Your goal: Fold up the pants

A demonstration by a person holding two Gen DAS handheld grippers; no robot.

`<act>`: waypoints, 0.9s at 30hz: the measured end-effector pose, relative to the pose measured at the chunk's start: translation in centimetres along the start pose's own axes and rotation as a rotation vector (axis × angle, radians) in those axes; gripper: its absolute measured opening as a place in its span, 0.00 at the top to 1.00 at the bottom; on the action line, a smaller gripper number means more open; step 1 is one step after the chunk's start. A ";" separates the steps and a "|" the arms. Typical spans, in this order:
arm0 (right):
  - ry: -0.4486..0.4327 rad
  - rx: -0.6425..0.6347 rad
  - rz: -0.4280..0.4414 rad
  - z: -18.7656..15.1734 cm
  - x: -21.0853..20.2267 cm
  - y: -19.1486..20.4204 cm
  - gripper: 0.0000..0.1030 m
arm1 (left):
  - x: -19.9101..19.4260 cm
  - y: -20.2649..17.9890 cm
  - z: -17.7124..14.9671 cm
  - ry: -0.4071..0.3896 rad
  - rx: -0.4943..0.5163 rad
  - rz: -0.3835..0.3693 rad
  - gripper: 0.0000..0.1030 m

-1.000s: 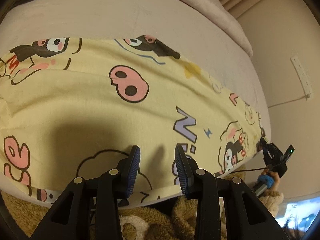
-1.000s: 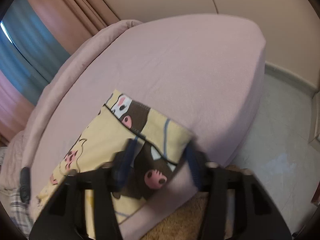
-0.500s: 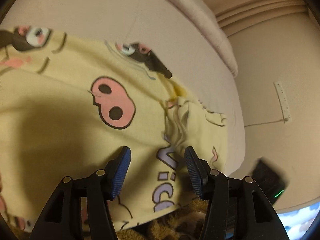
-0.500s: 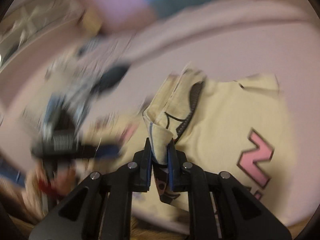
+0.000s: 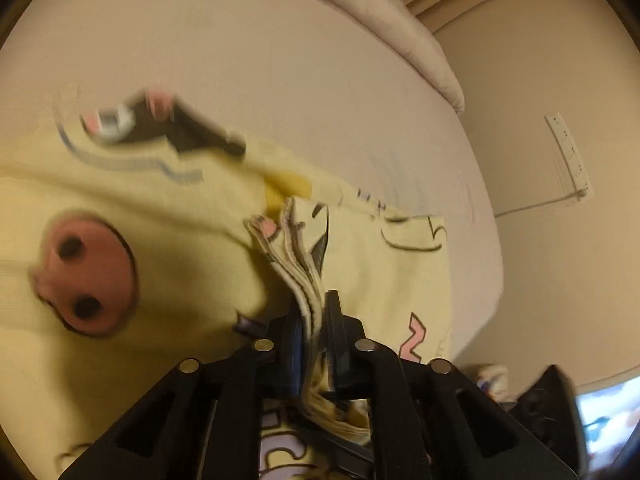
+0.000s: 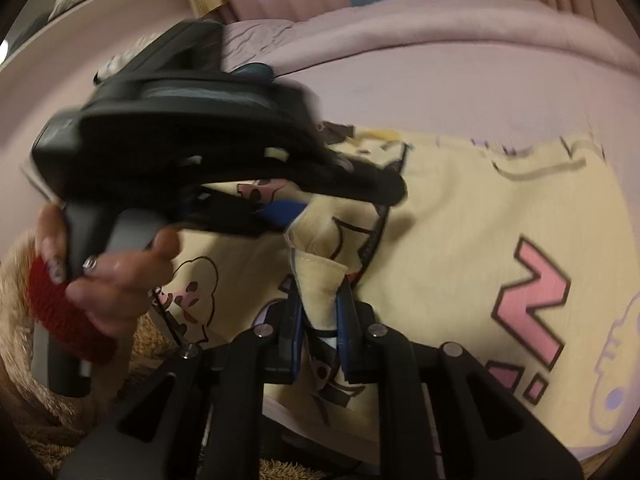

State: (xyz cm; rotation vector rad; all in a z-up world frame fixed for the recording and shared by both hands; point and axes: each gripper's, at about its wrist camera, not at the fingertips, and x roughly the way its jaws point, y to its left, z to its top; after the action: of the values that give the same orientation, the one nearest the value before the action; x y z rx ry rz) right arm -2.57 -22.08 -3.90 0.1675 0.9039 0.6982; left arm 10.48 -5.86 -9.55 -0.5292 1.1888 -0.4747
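Because the yellow printed pants, spread across the bed through each frame's middle, look light, limp and thin, the left gripper, just closed, and right gripper sensibly pinch bunched, layered edges at lower centre.

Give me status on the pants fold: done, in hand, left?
Done: yellow cartoon-print pants lie on the pink bed, one end already doubled over the rest. In hand: left claw, just closed, pinches a bunched stack of fabric layers; right claw is shut on a folded corner. Left: carry both grips across, lay flat, release.
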 end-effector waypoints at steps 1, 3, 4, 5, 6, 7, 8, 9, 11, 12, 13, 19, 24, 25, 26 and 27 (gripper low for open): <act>-0.015 -0.007 0.008 0.4 -0.4 0.4 0.85 | -1.0 0.0 -0.1 -0.028 0.016 -0.009 0.95; -0.047 -0.015 0.048 1.4 -0.5 1.1 0.85 | -3.6 -0.3 -0.3 -0.101 0.065 -0.002 0.95; -0.057 -0.019 0.070 1.8 -0.6 1.4 0.84 | -4.6 -0.4 -0.3 -0.127 0.082 0.018 0.95; -0.064 -0.025 0.090 2.1 -0.5 1.7 0.84 | -5.6 0.0 -0.3 -0.147 0.090 0.057 0.95; -0.063 -0.032 0.112 2.4 -0.1 2.2 0.84 | -6.0 0.5 -0.4 -0.150 0.090 0.089 0.95; -0.047 -0.037 0.124 2.5 0.7 2.7 0.83 | -6.1 1.1 -0.4 -0.148 0.088 0.122 0.95; -0.025 -0.040 0.119 2.4 1.7 3.1 0.80 | -5.7 2.3 -0.5 -0.134 0.078 0.184 0.95; 0.012 -0.042 0.096 2.0 2.9 3.3 0.78 | -5.3 3.1 -0.6 -0.111 0.067 0.231 0.95; 0.109 -0.047 0.060 1.6 5.2 3.6 0.47 | -4.2 4.8 -1.0 -0.055 0.032 0.340 0.95; 0.130 -0.056 0.057 1.0 5.7 3.8 0.47 | -4.3 5.2 -1.2 -0.056 0.024 0.337 0.95; 0.107 -0.074 0.047 0.9 5.2 4.1 0.47 | -4.5 5.3 -1.4 -0.070 0.020 0.321 0.95; 0.063 -0.080 -0.066 1.3 -0.2 2.8 0.39 | -8.1 4.4 -1.9 -0.120 0.028 0.275 0.94; 0.094 0.069 -0.280 -0.2 -2.4 -2.8 0.25 | -7.4 2.4 -3.7 -0.098 0.081 0.126 0.94; 0.133 0.105 -0.296 -1.1 -2.0 -3.8 0.27 | -6.5 2.6 -4.2 -0.060 0.077 0.133 0.94; 0.161 0.129 -0.302 -2.0 -1.9 -4.8 0.27 | -5.6 3.0 -4.3 -0.031 0.067 0.148 0.94; 0.136 0.118 -0.304 -2.9 -2.3 -4.8 0.27 | -4.5 3.5 -5.1 0.014 0.045 0.174 0.94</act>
State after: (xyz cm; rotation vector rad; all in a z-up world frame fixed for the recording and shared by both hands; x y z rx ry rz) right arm -3.44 -27.71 -6.18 0.0848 1.0747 0.3776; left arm 4.55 -1.06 -9.85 -0.3808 1.2234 -0.3560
